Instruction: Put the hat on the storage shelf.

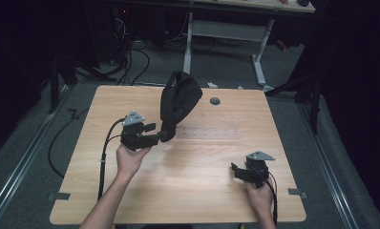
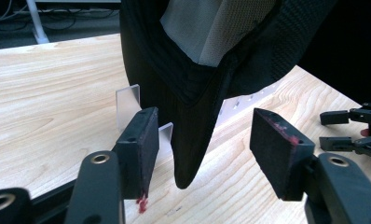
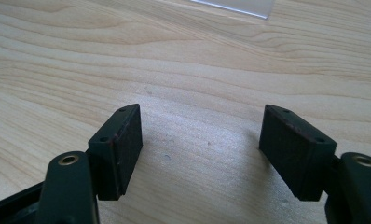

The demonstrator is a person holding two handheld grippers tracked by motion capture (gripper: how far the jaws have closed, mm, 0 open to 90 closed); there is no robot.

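Observation:
A black cap (image 1: 178,101) stands tilted up over the middle of the wooden table (image 1: 197,195), its brim pointing down toward the left gripper (image 1: 157,132). In the left gripper view the brim tip (image 2: 190,154) hangs between the open jaws of the left gripper (image 2: 202,154) without touching either pad, and the cap's pale mesh lining (image 2: 216,28) shows above. A clear plastic stand (image 2: 127,105) sits behind the brim. The right gripper (image 1: 235,169) is open low over bare wood at the front right, and in its own view the right gripper (image 3: 200,144) has nothing between its pads.
A grey cable hole (image 1: 215,101) lies in the table beyond the cap. A clear flat strip (image 1: 212,133) rests mid-table, its edge (image 3: 235,5) showing ahead of the right gripper. A white-legged desk (image 1: 226,31) and floor cables (image 1: 131,62) lie behind the table.

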